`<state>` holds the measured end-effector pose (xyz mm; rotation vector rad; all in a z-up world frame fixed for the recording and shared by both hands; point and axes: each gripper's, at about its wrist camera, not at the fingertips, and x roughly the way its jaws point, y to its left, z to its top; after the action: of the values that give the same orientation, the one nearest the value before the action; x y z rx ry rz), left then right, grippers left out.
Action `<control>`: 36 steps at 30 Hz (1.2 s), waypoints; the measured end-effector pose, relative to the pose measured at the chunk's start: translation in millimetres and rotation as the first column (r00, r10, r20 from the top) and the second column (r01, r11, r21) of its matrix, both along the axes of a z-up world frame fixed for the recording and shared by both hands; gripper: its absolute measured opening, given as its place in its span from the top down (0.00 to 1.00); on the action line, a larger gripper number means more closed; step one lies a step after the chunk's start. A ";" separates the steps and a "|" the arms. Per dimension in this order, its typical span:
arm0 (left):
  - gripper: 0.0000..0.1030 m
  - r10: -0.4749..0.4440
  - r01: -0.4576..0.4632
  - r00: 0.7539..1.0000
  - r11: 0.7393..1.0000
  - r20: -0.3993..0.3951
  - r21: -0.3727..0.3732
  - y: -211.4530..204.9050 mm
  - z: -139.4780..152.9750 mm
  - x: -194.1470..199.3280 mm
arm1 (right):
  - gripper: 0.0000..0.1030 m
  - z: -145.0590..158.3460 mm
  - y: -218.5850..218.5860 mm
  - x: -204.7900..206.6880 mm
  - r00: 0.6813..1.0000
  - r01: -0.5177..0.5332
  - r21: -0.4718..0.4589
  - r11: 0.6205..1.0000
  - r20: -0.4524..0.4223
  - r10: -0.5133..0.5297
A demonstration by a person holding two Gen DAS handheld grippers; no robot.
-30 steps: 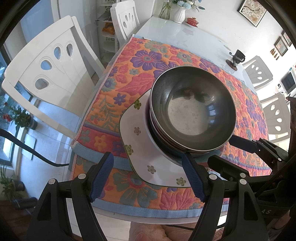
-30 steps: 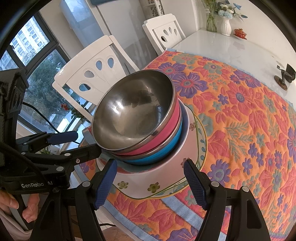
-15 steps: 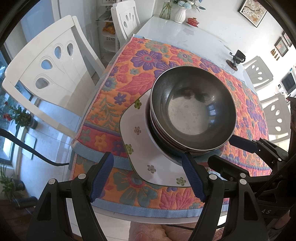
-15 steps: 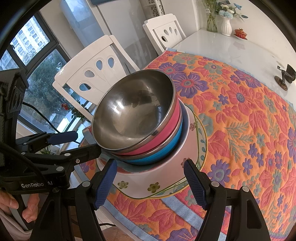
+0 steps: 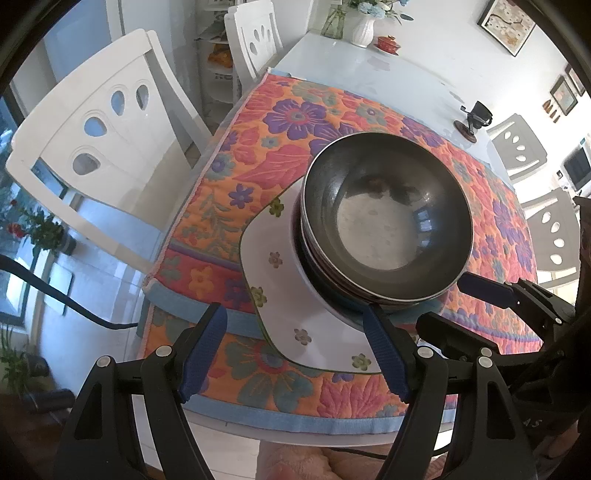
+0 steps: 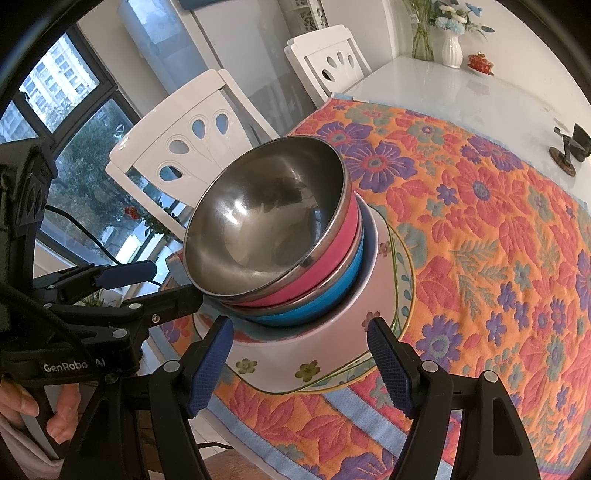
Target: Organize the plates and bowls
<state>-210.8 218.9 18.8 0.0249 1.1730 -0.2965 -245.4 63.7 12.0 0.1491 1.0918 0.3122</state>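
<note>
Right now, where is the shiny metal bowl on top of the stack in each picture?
Left wrist view: the metal bowl sits right of centre, seen from above, atop the stack.
Right wrist view: the metal bowl sits centre-left, tilted, above pink and blue bowls.
Shared landmark: the white vase at the table's far end.

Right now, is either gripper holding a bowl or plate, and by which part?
Nothing is held. The left gripper and right gripper stand open, fingers apart, near the bowl stack on the plate.

Legible markings

"GenRobo AI" is printed in white on the black body of the left gripper [image 6: 127,295]; no other text is readable.
</note>
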 end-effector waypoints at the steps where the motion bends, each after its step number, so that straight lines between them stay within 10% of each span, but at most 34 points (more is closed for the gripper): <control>1: 0.28 0.002 -0.002 1.000 1.000 -0.001 0.000 0.4 0.2 0.2 | 0.29 0.0 -0.5 0.0 1.000 -0.001 0.000 1.000 0.000 0.001; 36: 0.21 0.071 -0.074 0.997 0.995 0.042 0.070 -4.3 7.0 -8.8 | 0.29 2.5 -8.0 -7.3 0.999 -0.041 -0.010 0.999 -0.012 0.041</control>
<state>-219.6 214.7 25.8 0.0507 1.1428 -0.1893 -252.7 55.7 14.5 0.1194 1.1090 0.3430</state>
